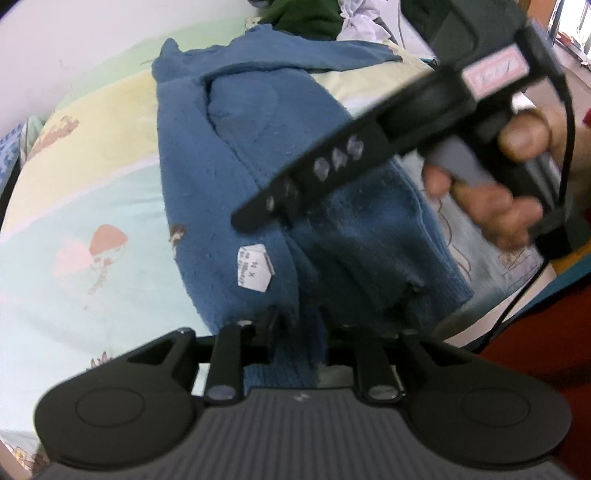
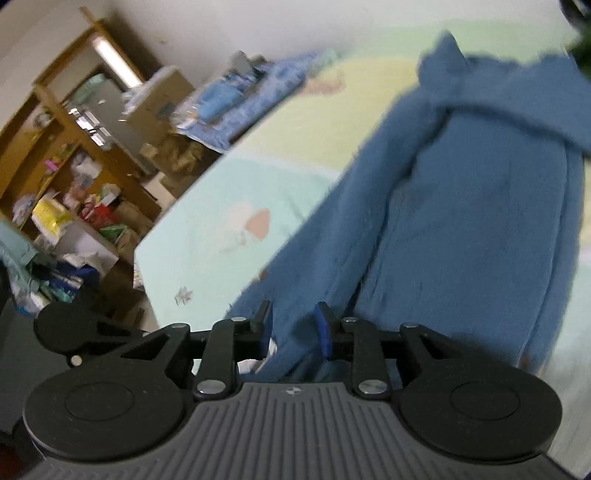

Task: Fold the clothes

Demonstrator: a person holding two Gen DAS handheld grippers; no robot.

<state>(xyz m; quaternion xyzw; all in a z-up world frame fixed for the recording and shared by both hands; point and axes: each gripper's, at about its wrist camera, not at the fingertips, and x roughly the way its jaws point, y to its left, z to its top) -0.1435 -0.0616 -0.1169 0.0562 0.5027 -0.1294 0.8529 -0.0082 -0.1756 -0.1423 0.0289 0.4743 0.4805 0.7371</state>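
- Below my left wrist camera, the blue sweater [image 1: 236, 155] lies on the bed sheet [image 1: 85, 206], which is pastel-striped and printed with cartoon figures.
- Its sleeves are folded in across the body, and a white care label [image 1: 254, 267] shows near the hem.
- My left gripper [image 1: 299, 325] sits at the near hem. Blue fabric fills the narrow gap between its jaws, but blur keeps me from telling whether the pads press on it.
- My right hand [image 1: 502, 184] comes in from the right of this view, holding the black body of the other gripper, whose long finger reaches over the sweater.
- A dark green garment [image 1: 306, 14] lies past the sweater's top edge.
- From my right wrist camera, the same sweater [image 2: 461, 206] runs away from me up the sheet [image 2: 229, 206].
- My right gripper [image 2: 293, 326] has its jaws partly apart, blue pads showing, with a fold of the sweater's edge between them; I cannot tell whether the pads squeeze it.
- Beyond the bed's far edge stands a cluttered wooden shelf [image 2: 55, 147].
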